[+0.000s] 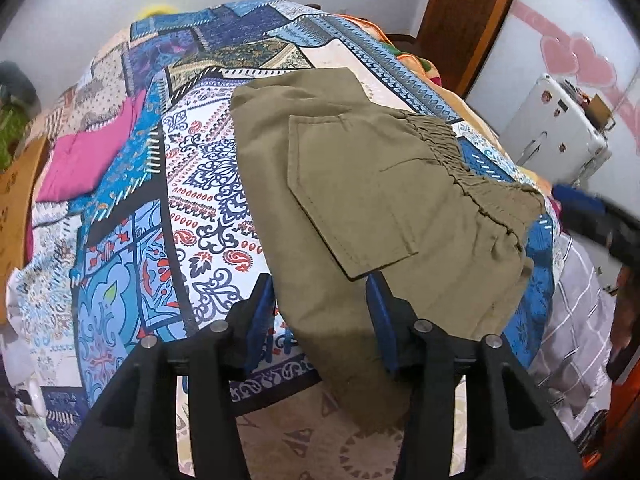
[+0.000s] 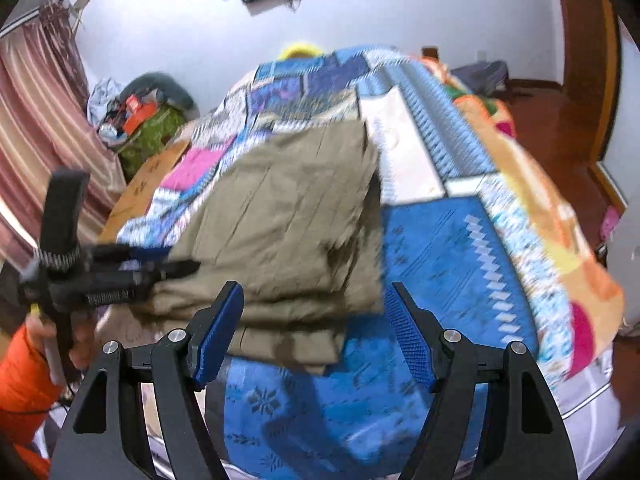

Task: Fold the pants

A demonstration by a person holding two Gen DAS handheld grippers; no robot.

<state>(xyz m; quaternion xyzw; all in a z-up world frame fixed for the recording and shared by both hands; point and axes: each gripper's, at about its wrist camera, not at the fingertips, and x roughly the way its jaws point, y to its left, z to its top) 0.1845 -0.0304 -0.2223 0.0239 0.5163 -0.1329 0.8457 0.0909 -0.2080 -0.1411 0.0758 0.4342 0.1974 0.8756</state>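
Olive pants (image 1: 384,184) lie folded into a compact stack on the patterned bedspread (image 1: 208,184), back pocket up and elastic waistband at the right. My left gripper (image 1: 320,312) straddles the near fold of the stack. Its blue pads stand apart on either side of the cloth and do not visibly press it. From the right wrist view the left gripper (image 2: 176,262) sits at the left edge of the pants (image 2: 288,216). My right gripper (image 2: 316,320) hangs open just above the near corner of the stack with nothing gripped; it shows blurred at the right edge (image 1: 592,212).
A pink cloth (image 1: 92,156) lies on the bed's left part. A white case (image 1: 556,132) and a wooden door (image 1: 468,20) stand to the right. A cardboard box (image 2: 152,176), clutter and a striped curtain (image 2: 40,120) are left of the bed. An orange sleeve (image 2: 20,380) is at bottom left.
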